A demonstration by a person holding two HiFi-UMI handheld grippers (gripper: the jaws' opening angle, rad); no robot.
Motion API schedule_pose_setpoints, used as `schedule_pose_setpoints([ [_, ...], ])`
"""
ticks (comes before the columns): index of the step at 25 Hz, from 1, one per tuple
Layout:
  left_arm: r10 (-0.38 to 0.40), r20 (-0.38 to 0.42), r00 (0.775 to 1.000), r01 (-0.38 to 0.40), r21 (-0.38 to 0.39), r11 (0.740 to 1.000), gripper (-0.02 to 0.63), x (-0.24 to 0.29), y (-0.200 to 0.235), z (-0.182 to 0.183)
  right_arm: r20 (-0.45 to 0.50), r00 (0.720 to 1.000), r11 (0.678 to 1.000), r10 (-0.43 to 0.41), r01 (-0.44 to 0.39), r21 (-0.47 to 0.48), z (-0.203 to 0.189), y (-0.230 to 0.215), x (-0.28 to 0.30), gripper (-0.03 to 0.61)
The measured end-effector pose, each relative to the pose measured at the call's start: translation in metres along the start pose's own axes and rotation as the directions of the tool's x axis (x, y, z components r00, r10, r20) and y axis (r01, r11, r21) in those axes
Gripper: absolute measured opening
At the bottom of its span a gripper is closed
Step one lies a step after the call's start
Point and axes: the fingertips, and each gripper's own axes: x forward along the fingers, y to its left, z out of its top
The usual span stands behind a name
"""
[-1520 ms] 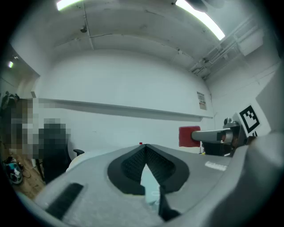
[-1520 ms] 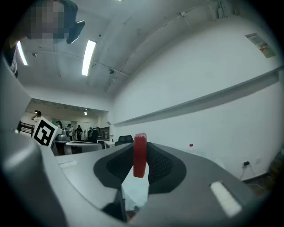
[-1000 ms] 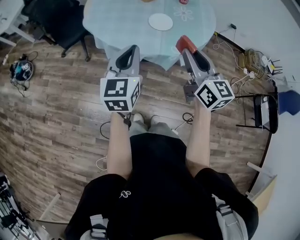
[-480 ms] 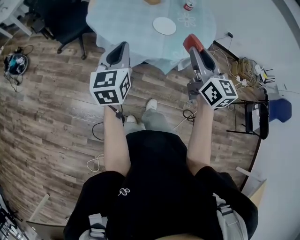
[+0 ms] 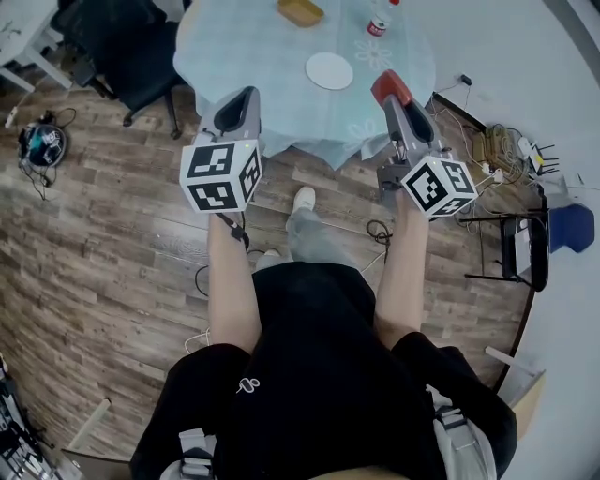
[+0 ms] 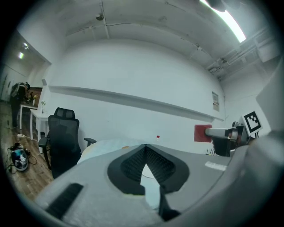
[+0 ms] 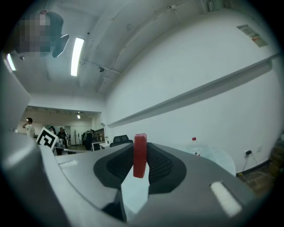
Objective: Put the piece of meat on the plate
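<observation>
A red slab of meat [image 5: 385, 84] stands on edge between the pads of my right gripper [image 5: 393, 97], which is shut on it and held level over the floor, just short of the table's near edge. In the right gripper view the piece of meat [image 7: 140, 155] sticks up between the dark pads of that gripper [image 7: 140, 165]. A white plate [image 5: 329, 70], with nothing on it, sits on the round table [image 5: 244, 37] with a pale blue cloth. My left gripper [image 5: 246, 95] is shut on nothing, its tips meeting [image 6: 144, 148], at the table's near left edge.
Farther back on the table are a yellow tray [image 5: 300, 11] and a red-capped bottle [image 5: 379, 22]. A black office chair [image 5: 112, 37] stands left of the table. Cables and a power strip [image 5: 497, 141] lie on the wooden floor at the right, next to a black stand [image 5: 520, 248].
Both grippers have been carried forward toward the table, the meat still held in the right one. The table sits closer, and the tray and bottle have come into view.
</observation>
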Motion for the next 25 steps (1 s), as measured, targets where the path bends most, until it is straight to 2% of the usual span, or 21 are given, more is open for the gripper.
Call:
schedule_pose_setpoints([
  [3,-0.001,-0.018,1.000,0.002,0.024,1.000,-0.006,0.029,0.001,0.002,-0.036,0.998,0.997,-0.053,0.051,-0.057,-0.007,-0.026,0.019,0.098],
  [7,-0.025,-0.057,0.998,0.028,0.051,0.998,-0.006,0.081,-0.002,-0.003,-0.052,0.997,0.999,-0.049,0.048,-0.025,-0.019,-0.058,0.056,0.098],
  [11,-0.039,-0.092,0.995,0.043,0.045,0.998,-0.006,0.145,-0.003,-0.004,-0.075,0.996,0.999,-0.053,0.053,0.000,-0.023,-0.102,0.098,0.098],
  [18,-0.051,-0.170,0.984,0.058,0.035,0.998,-0.006,0.252,-0.012,-0.020,-0.149,0.986,0.998,-0.070,0.067,-0.020,-0.035,-0.175,0.159,0.098],
  [25,-0.057,-0.127,0.990,0.068,0.080,0.995,-0.006,0.309,-0.014,0.003,-0.140,0.989,0.997,-0.048,0.055,0.050,-0.036,-0.212,0.210,0.098],
])
